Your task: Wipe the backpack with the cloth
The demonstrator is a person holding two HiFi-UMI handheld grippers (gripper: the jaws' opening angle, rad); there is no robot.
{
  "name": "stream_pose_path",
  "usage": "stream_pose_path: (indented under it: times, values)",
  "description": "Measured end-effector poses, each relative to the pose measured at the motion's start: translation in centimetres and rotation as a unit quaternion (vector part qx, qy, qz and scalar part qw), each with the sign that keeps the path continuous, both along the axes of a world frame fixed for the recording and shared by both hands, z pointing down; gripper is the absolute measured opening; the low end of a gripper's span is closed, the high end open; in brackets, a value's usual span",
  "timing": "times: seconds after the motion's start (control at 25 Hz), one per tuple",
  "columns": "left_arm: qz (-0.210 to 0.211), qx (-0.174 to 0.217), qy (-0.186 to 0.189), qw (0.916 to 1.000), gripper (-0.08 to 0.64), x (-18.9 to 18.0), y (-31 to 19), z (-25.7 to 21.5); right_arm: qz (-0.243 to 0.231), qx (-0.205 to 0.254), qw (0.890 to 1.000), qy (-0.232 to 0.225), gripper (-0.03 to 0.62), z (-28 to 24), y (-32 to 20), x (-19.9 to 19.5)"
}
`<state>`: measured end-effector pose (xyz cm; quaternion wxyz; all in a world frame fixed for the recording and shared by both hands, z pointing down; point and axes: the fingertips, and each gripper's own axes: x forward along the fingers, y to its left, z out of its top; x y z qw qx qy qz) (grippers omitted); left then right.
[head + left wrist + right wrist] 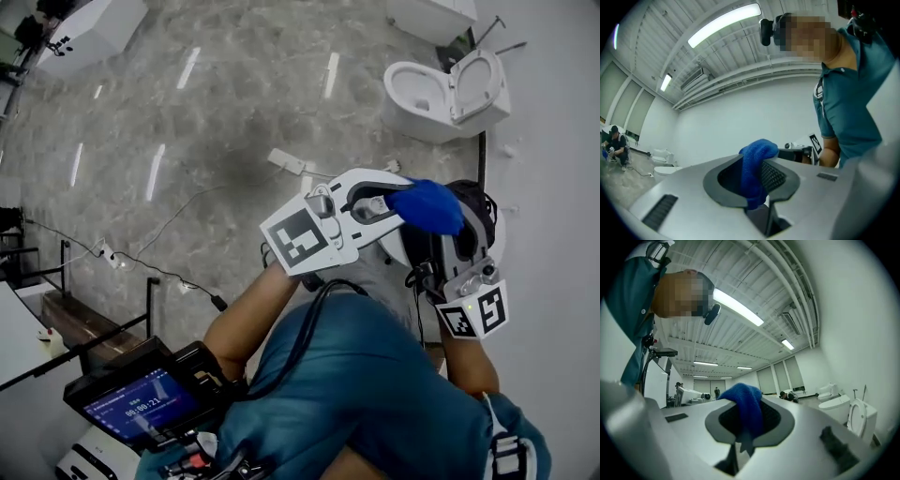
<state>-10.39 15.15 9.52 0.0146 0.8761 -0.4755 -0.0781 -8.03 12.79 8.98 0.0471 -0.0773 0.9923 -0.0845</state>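
- Left gripper view: the left gripper (757, 180) has its jaws pinched on a thick fold of the blue cloth (753, 161), which bulges out above them and hangs down between them. Far to the right we see part of the other tool beside the person's teal shirt (848, 98). We count one cloth here and no backpack.
- Right gripper view: the right gripper (743, 420) is pressed almost together on a thinner part of the same cloth, which drapes over the gap between its jaws. Three toilets (860, 416) stand in a row at the far right. Again no backpack shows.
- Head view: both tools are held up in front of the person's chest, with the one cloth bunched between them. On the floor far below we count one open toilet (441, 94) and one white power strip (286, 161). One screen device (141, 398) sits near left. A dark mass (473, 211) lies just right of the cloth, and we cannot tell whether it is the backpack or part of the tool.
- Step in hand, as we judge it: the cloth is gripped and carried, and wiping has not begun.
- Next, we judge, the cloth must be brought to the backpack and laid flat on its surface. Both grips need to hold firm so the cloth does not slip.
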Motion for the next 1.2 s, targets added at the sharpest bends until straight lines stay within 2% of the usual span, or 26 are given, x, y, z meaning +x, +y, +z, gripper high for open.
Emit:
stream_pose_path:
  times: [0.08,0.28,0.4,0.48,0.56,0.64,0.76,0.84,1.04,1.2]
  values:
    - [0.023,0.000,-0.005,0.9997,0.075,-2.3,-1.0,0.0,0.027,-0.005,1.000,-0.001,0.031,0.1,-0.9,-2.3]
    - [0.076,0.001,-0.023,0.9969,0.075,-2.2,-2.4,0.8,0.079,-0.003,0.997,-0.019,0.031,1.0,-1.9,-1.9]
    - [0.115,-0.011,-0.032,0.9927,0.075,-7.1,-6.5,2.6,0.119,-0.021,0.992,-0.026,0.031,3.1,-6.0,-6.8]
    - [0.145,-0.016,-0.030,0.9888,0.075,-10.7,-8.7,3.2,0.147,-0.036,0.988,-0.031,0.031,3.8,-8.1,-10.5]
    - [0.170,-0.023,-0.011,0.9851,0.075,-12.9,-9.2,3.1,0.169,-0.035,0.984,-0.031,0.031,3.7,-8.4,-12.7]
    - [0.192,-0.030,0.003,0.9809,0.076,-13.2,-8.7,2.8,0.189,-0.031,0.981,-0.036,0.031,3.0,-7.8,-13.0]
    - [0.242,-0.031,-0.001,0.9699,0.077,-12.5,-8.0,2.1,0.237,-0.031,0.970,-0.044,0.031,2.1,-6.8,-12.1]
    - [0.290,-0.034,-0.001,0.9565,0.077,-12.6,-7.9,1.3,0.283,-0.029,0.958,-0.043,0.031,1.0,-6.5,-12.0]
    - [0.412,-0.014,0.018,0.9108,0.076,-14.0,-3.1,-1.1,0.397,-0.001,0.917,-0.034,0.031,-1.2,-1.0,-13.3]
    - [0.505,-0.002,0.023,0.8627,0.077,-15.2,3.7,-1.1,0.479,0.022,0.878,-0.018,0.031,-1.0,6.1,-14.4]
